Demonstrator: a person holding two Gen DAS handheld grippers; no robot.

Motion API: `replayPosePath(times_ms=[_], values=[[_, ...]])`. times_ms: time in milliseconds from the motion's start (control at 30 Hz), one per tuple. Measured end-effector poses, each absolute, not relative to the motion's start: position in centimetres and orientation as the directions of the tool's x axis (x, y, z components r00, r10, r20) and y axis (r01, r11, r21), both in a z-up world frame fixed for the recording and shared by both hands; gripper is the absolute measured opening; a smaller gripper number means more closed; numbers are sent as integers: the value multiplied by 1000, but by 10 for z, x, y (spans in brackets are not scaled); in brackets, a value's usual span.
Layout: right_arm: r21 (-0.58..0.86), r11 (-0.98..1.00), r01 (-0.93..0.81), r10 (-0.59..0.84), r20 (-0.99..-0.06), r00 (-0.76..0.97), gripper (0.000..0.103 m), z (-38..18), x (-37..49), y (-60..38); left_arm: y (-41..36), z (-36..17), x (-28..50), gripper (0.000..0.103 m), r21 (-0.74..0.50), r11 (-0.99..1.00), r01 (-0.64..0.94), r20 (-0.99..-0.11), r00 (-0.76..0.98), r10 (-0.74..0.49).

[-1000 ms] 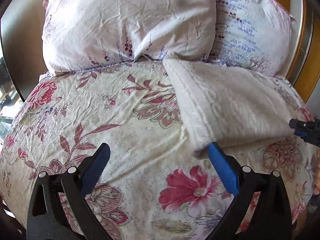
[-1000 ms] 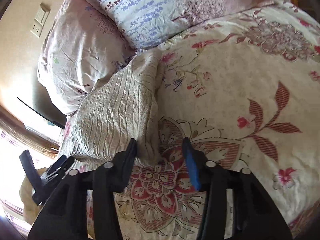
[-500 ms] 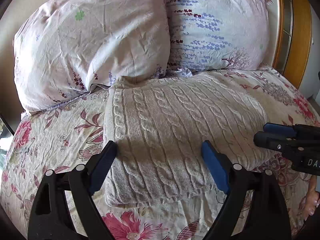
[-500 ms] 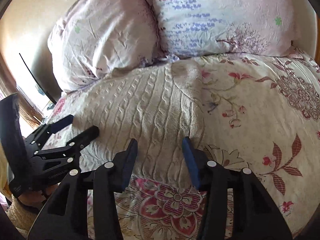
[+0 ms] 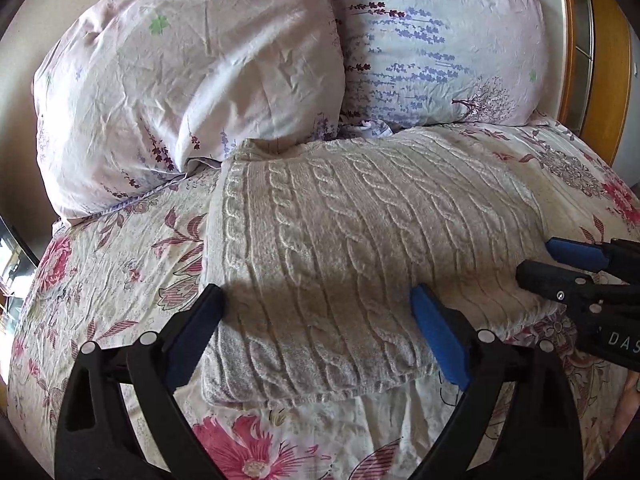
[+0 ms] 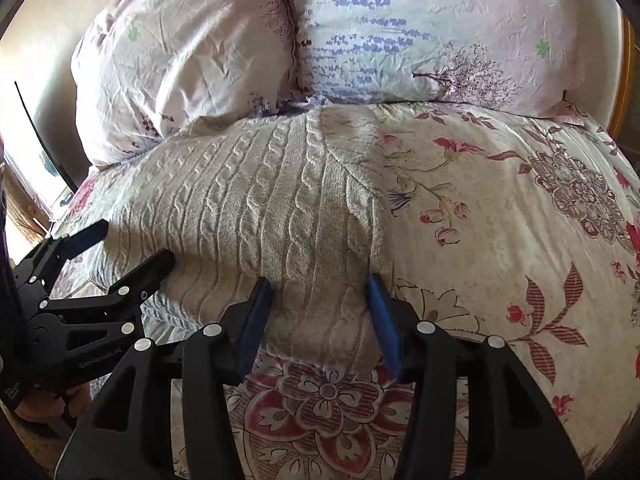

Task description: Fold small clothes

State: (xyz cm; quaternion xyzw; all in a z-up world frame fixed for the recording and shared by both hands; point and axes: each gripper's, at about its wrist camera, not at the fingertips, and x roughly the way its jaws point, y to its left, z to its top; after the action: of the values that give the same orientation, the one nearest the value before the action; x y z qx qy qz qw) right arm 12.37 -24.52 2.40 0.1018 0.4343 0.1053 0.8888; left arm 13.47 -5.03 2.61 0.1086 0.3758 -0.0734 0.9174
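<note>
On floral bedspread (image 5: 120,264): one folded sweater (image 5: 352,248), two pillows (image 5: 192,60), two tongs (image 5: 316,312).

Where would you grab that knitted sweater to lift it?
Probably by the near folded edge of the sweater, coming in low from the front. That edge is thick and raised off the bedspread, so each set of tongs could bite it; the far side butts against the pillows.

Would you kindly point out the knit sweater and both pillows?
knit sweater (image 5: 360,248), left wrist view, middle of its cabled top.
pink pillow (image 5: 192,80), left wrist view, its front face.
lavender-print pillow (image 6: 420,28), right wrist view, its front face.
</note>
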Motion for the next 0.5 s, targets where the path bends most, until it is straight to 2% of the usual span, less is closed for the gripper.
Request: replayPosePath(times_ms=[33, 100, 133, 267, 367, 500], values=[[274, 957, -96, 273, -739, 615, 55, 29, 118, -246, -44, 29, 131, 94, 118, 971, 207, -703, 708, -65], [237, 968, -81, 233, -733, 640, 90, 36, 108, -246, -30, 35, 124, 95, 91, 982, 166, -696, 716, -57], [212, 974, -77, 210, -730, 650, 96, 38, 102, -245, -23, 37, 121, 95, 84, 986, 145, -692, 720, -47], [166, 983, -80, 179, -753, 633, 100, 33, 88, -235, 5, 34, 110, 95, 70, 995, 78, -711, 703, -5], [189, 979, -74, 196, -792, 578, 100, 19, 87, -228, 15, 24, 104, 96, 69, 996, 64, -742, 671, 9], [141, 988, -60, 151, -837, 525, 101, 5, 92, -217, 17, 11, 98, 96, 77, 995, 67, -776, 630, 18]])
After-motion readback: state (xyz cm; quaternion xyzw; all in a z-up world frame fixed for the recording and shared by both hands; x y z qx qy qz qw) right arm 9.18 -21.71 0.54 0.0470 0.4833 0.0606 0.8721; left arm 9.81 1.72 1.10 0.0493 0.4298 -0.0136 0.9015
